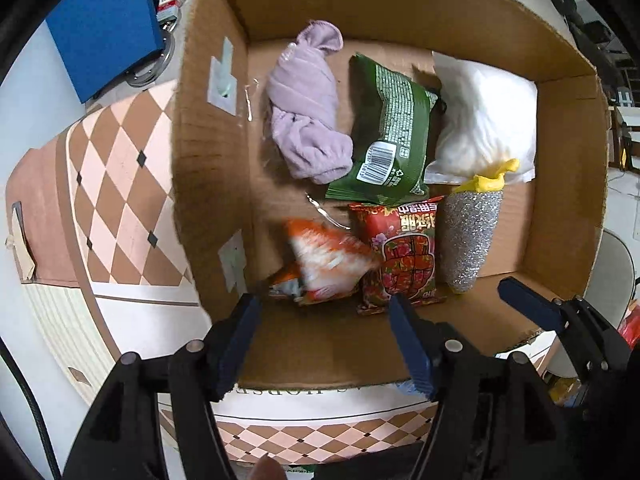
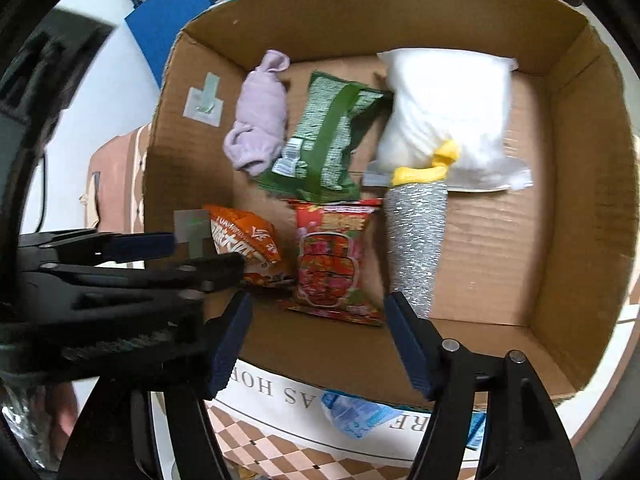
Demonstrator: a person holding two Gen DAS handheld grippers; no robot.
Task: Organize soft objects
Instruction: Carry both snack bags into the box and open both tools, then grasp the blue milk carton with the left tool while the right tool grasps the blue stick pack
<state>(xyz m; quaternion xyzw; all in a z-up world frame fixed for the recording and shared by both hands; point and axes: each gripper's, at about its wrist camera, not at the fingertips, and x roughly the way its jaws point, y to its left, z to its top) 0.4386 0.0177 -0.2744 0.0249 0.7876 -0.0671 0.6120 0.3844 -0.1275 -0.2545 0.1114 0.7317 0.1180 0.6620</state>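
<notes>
one cardboard box [image 1: 568, 184] [image 2: 580, 184], open-topped, standing on a diamond-patterned worktop [image 1: 120, 184] [image 2: 280, 452]; six soft items inside, all lying flat on the floor of the box.

- one lilac cloth [image 1: 304, 112] [image 2: 260, 124], rolled and knotted, far left of the box; long axis running near to far.
- one green snack packet [image 1: 388, 132] [image 2: 326, 140], printed back up, barcode at the near end; just beside the cloth, long axis near to far, slightly tilted.
- one white pillow pack [image 1: 484, 116] [image 2: 448, 112], far right, sealed edge toward the near side.
- one silver glitter cone [image 1: 468, 236] [image 2: 416, 240] with a yellow top, narrow end pointing to the near wall, yellow end touching the pillow pack.
- one red snack packet [image 1: 404, 256] [image 2: 336, 264], between the cone and the orange packet, far edge tucked against the green packet; long axis near to far.
- one orange snack packet [image 1: 324, 264] [image 2: 244, 240], near left corner, blurred in the left wrist view, lying askew.

two tongs, both above the near wall of the box:
- left tongs [image 1: 326, 344] [image 2: 180, 252] – spread wide, holding nothing.
- right tongs [image 2: 320, 344] – spread wide, holding nothing; one blue-tipped finger seen at the right edge of the left wrist view.

one blue panel [image 1: 104, 24] [image 2: 172, 24] beyond the far left corner of the box. one pale blue wrapper [image 2: 360, 412] on the worktop just outside the near wall.
</notes>
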